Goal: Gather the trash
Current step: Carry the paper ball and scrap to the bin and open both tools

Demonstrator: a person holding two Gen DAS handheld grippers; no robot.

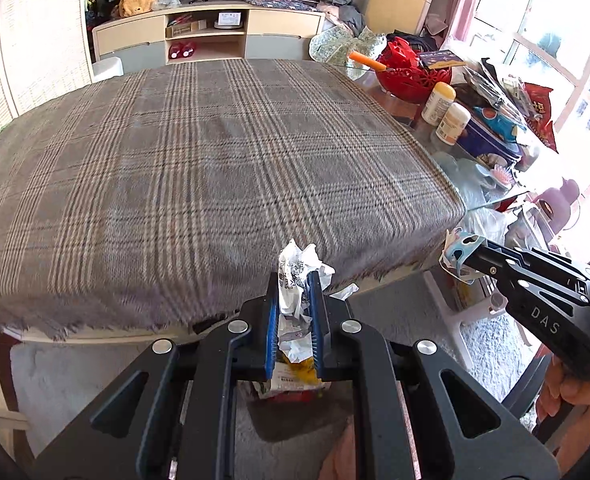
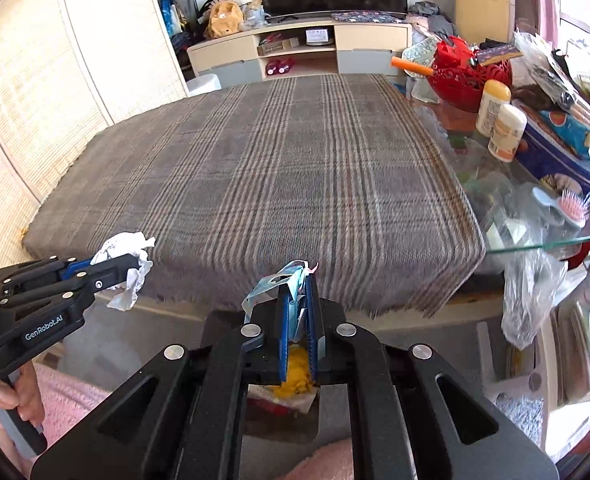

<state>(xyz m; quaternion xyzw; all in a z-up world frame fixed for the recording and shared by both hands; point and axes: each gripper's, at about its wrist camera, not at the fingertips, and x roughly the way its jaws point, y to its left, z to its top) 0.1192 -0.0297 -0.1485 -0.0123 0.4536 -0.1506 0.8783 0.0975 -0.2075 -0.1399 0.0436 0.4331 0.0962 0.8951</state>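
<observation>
A crumpled white paper wrapper (image 1: 299, 280) sits pinched in the left claw (image 1: 295, 300) at 6 o'clock, past the plaid-covered table's (image 1: 199, 168) near edge. The right claw (image 2: 298, 304) pinches a light-blue torn wrapper (image 2: 285, 284). Below both, a trash bin (image 2: 283, 408) holds yellow scraps.

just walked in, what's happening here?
A person is collecting trash with two handheld grippers. The left gripper is shut on crumpled white paper; the right gripper is shut on a light blue wrapper. Both hang at the near edge of the plaid-covered table, above a bin that already holds trash.
</observation>
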